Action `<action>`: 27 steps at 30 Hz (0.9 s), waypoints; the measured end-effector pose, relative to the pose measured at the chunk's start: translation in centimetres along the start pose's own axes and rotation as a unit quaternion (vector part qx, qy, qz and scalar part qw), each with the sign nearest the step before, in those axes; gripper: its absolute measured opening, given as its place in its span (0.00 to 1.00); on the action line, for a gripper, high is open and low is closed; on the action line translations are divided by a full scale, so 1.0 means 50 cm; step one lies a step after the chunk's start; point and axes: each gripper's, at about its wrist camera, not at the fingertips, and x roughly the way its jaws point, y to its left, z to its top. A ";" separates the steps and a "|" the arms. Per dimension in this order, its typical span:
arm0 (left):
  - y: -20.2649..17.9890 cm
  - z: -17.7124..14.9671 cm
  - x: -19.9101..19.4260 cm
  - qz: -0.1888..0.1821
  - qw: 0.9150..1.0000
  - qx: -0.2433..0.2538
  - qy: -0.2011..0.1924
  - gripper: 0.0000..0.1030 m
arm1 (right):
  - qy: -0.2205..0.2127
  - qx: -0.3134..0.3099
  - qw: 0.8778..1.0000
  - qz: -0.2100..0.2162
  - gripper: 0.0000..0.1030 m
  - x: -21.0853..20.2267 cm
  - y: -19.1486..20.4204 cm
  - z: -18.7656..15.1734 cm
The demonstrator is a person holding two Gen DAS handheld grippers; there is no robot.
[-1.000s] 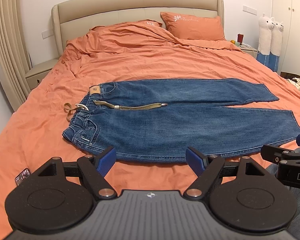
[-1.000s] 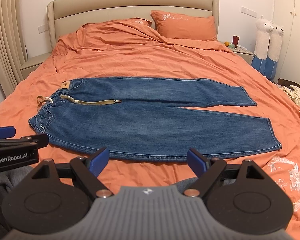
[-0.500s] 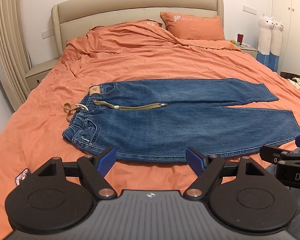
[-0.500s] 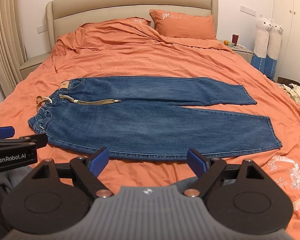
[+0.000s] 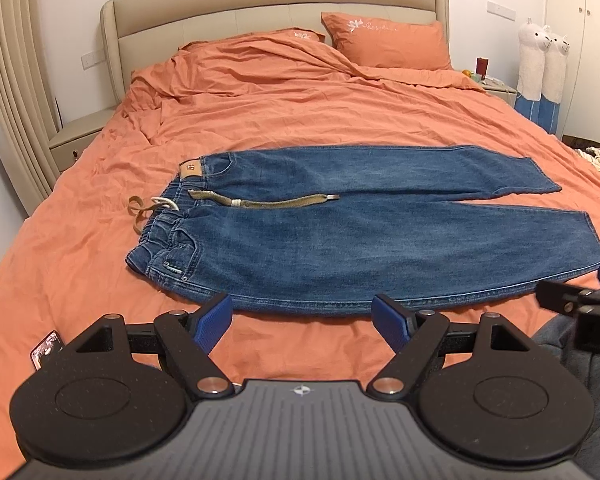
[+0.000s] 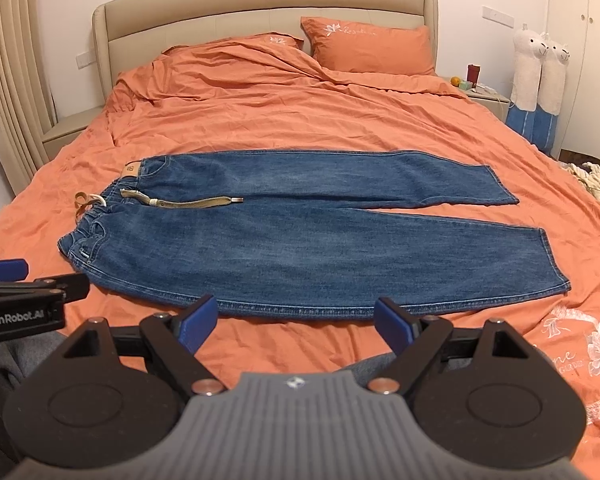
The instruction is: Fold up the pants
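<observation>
jeans (image 5: pixel 340 236) flat, just beyond left gripper (image 5: pixel 302 320)

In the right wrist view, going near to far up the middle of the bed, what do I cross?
Right gripper → jeans → rumpled orange duvet → orange pillow → beige headboard.
</observation>
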 end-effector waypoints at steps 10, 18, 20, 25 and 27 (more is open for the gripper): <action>0.088 0.024 0.059 0.000 1.000 0.016 0.022 0.77 | -0.027 -0.032 0.999 0.009 0.79 0.061 -0.098 0.021; 0.186 0.058 0.145 0.031 0.989 0.143 0.036 0.59 | 0.001 -0.070 0.997 -0.036 0.68 0.143 -0.193 0.057; 0.208 0.062 0.172 0.032 0.980 0.192 0.038 0.60 | 0.020 -0.063 0.997 -0.034 0.55 0.170 -0.216 0.067; 0.325 0.105 0.260 -0.049 0.988 0.137 0.046 0.62 | 0.045 -0.048 0.997 -0.039 0.48 0.243 -0.249 0.081; 0.384 0.135 0.303 -0.069 0.993 0.080 0.047 0.71 | 0.045 -0.051 0.997 -0.045 0.49 0.274 -0.253 0.088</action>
